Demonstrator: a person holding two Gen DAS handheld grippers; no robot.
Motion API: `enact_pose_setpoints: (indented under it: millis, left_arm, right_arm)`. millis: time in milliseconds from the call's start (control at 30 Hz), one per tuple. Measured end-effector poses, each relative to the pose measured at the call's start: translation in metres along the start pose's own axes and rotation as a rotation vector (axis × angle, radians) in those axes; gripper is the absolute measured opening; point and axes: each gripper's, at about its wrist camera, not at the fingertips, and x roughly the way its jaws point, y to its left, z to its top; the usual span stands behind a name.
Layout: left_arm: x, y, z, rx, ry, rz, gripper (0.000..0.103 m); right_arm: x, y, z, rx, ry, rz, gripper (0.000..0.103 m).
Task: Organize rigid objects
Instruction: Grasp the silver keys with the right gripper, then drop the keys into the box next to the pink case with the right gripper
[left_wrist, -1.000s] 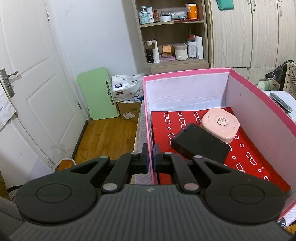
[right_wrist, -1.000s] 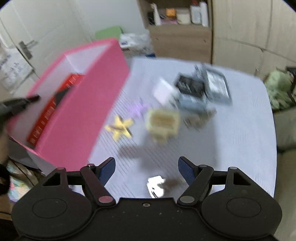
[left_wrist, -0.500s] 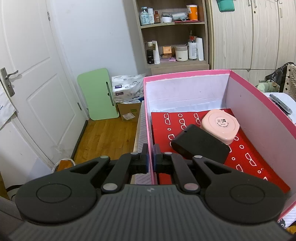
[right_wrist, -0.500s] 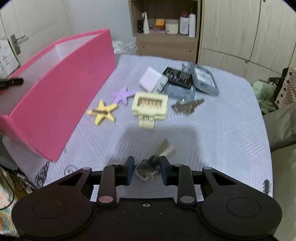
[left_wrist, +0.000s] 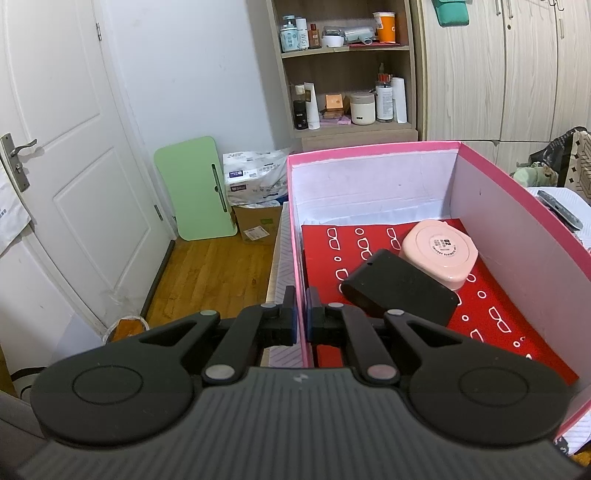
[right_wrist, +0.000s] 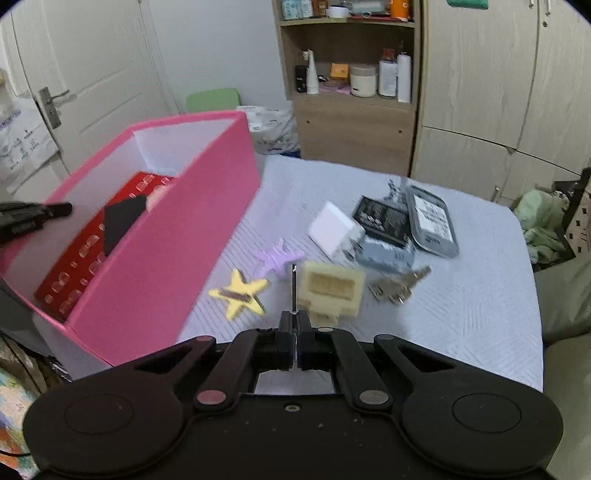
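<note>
Our left tool (left_wrist: 301, 314) is clamped on the near left wall of the pink cardboard box (left_wrist: 517, 206), which holds a black rectangular case (left_wrist: 399, 288) and a pink rounded case (left_wrist: 439, 251) printed "02". Our right tool (right_wrist: 294, 332) pinches a thin flat object (right_wrist: 293, 288), seen edge-on, above the grey tabletop (right_wrist: 480, 314); beyond lie a yellow star clip (right_wrist: 242, 295) and a cream plastic block (right_wrist: 330, 290).

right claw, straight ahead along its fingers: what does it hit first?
Probably the cream comb-like block, which sits just beyond the right claw. The claw is shut on a thin flat metal piece seen edge-on, which would arrive first. Depth is unclear; the claw may be raised and pass above it.
</note>
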Motion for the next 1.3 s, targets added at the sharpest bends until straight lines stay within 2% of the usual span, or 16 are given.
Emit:
enact_pose_setpoints:
  millis: [233, 333, 400, 533, 833, 1033, 1133, 1300]
  left_arm:
    - [-0.001, 0.002, 0.000, -0.001, -0.002, -0.003, 0.004]
    - [-0.001, 0.002, 0.000, -0.005, -0.004, -0.006, 0.004]
    - [-0.001, 0.002, 0.000, -0.005, -0.005, -0.005, 0.004]
    - [-0.001, 0.002, 0.000, -0.005, -0.005, -0.005, 0.004]
    - [-0.001, 0.003, 0.000, -0.009, -0.006, -0.008, 0.004]
    - [-0.001, 0.003, 0.001, -0.011, -0.003, -0.008, 0.004]
    - [0.000, 0.003, 0.001, -0.008, 0.005, -0.009, 0.004]
    - [0.004, 0.004, 0.005, -0.006, 0.048, -0.023, 0.004]
  right_arm:
    - [-0.048, 0.034, 0.047, -0.114, -0.141, 0.029, 0.004]
    - [-0.072, 0.057, 0.075, -0.186, -0.212, 0.076, 0.004]
    - [-0.079, 0.072, 0.088, -0.226, -0.228, 0.123, 0.004]
    - [-0.064, 0.096, 0.111, -0.256, -0.160, 0.234, 0.004]
    - [0.042, 0.136, 0.135, -0.202, 0.075, 0.397, 0.004]
    - [0.109, 0.163, 0.150, -0.139, 0.176, 0.430, 0.004]
    - [0.134, 0.169, 0.156, -0.113, 0.177, 0.418, 0.010]
    - [0.135, 0.156, 0.156, -0.065, 0.169, 0.409, 0.019]
